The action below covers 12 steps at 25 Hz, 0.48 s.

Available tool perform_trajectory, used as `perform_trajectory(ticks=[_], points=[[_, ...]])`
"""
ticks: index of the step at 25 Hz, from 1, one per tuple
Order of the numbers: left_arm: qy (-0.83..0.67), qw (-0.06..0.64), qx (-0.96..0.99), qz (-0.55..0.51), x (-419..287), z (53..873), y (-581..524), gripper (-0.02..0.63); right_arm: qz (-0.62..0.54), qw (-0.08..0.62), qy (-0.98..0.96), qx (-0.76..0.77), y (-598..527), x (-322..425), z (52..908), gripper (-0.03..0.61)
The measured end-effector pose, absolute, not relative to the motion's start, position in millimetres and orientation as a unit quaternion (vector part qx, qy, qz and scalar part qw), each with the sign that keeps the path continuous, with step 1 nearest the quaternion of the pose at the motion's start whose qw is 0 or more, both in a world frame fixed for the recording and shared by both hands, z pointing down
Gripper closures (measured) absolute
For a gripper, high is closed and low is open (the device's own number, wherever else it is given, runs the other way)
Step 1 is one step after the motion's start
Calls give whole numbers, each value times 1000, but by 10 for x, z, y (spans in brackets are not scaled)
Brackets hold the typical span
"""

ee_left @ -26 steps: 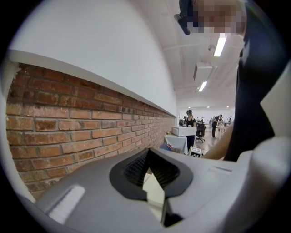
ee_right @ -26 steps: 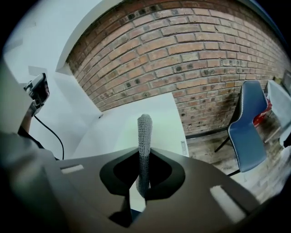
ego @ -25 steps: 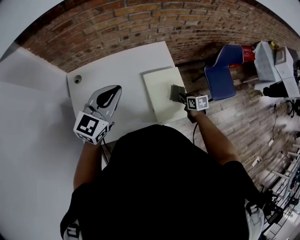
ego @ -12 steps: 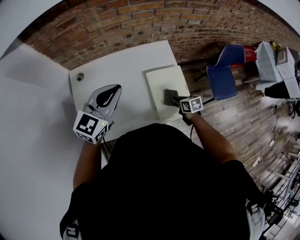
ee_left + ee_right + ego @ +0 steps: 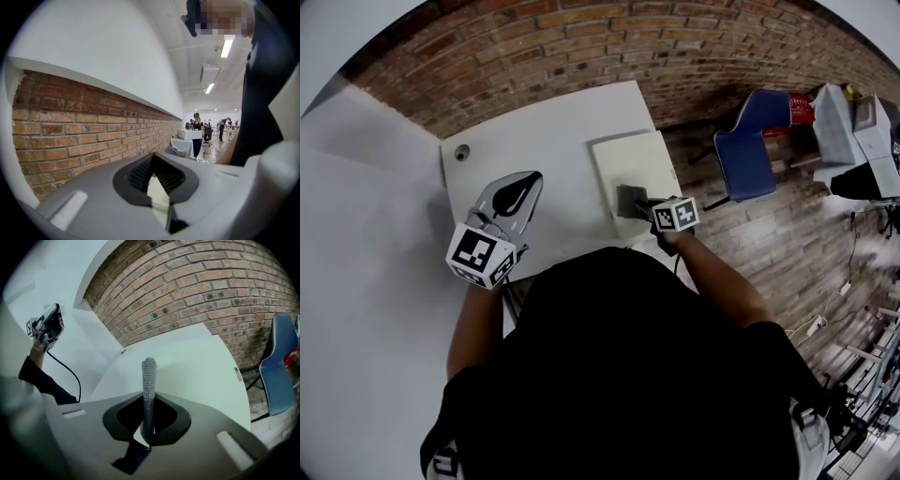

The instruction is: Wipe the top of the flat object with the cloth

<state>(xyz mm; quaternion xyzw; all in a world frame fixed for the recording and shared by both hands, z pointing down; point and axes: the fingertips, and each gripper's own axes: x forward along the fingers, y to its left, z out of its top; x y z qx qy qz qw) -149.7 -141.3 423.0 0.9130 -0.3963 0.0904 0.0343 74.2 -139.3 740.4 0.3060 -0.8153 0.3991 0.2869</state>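
A pale flat board lies on the right part of the white table. On its near half rests a grey cloth, and my right gripper is shut on the cloth's near edge. In the right gripper view the cloth stands up as a thin knitted strip pinched between the jaws, with the board spread beyond it. My left gripper hovers over the table's near left side. Its jaw tips meet with nothing between them, and in the left gripper view it points at the brick wall.
A round grommet sits in the table's far left corner. A blue chair stands just right of the table, with white equipment farther right. The brick wall runs behind the table. A black cable trails from the left gripper.
My right gripper has dragged the cloth leftward and nearer across the board. The left gripper has stayed where it was.
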Motion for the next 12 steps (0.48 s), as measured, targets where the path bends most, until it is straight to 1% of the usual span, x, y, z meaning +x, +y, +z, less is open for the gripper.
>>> perform_trajectory(ticks=[12], points=[[-403, 37, 909, 96, -1439, 4243, -1321, 612, 420, 297, -827, 228, -1020, 486, 7537, 569]])
